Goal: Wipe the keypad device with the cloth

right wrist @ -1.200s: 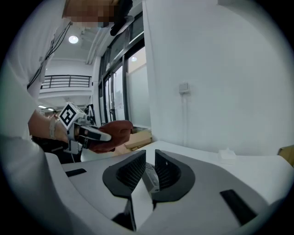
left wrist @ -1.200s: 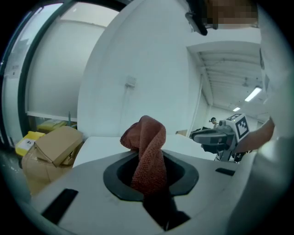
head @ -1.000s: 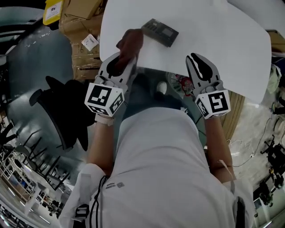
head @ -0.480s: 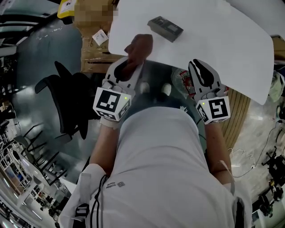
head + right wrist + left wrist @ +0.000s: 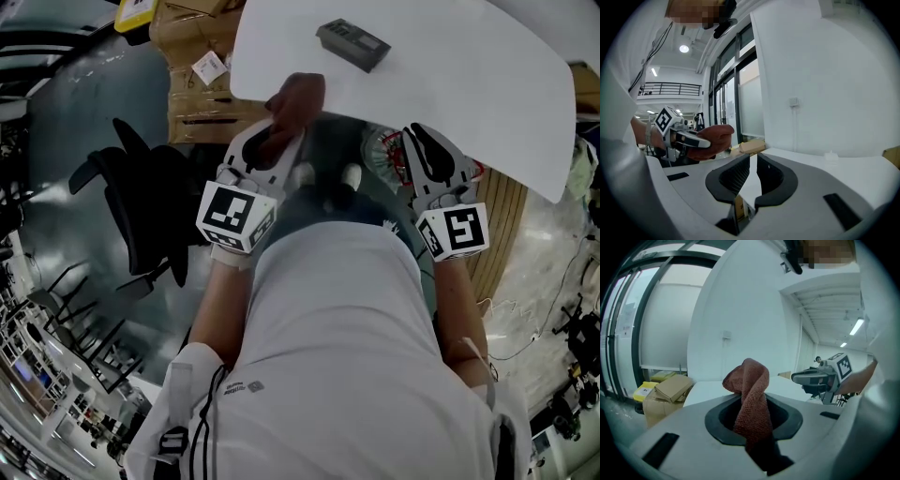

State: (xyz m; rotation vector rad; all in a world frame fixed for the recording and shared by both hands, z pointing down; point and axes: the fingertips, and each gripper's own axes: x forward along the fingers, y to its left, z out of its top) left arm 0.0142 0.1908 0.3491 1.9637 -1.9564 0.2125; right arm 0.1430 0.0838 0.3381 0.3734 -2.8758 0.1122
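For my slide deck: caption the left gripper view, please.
Left gripper shut on a twisted reddish-brown cloth, white table beyond.

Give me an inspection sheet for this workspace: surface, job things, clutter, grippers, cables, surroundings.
Surface: white table, nothing spilled that I can see.
Job's things: keypad device lies on the table, untouched; reddish cloth is held off the table edge.
Clutter: cardboard boxes stacked on the floor beside the table.
Grippers: left gripper clamped on the cloth; right gripper empty, jaws a narrow gap apart and just been closing.
Cables: thin cables on the floor at right.
Surroundings: black office chair at left.
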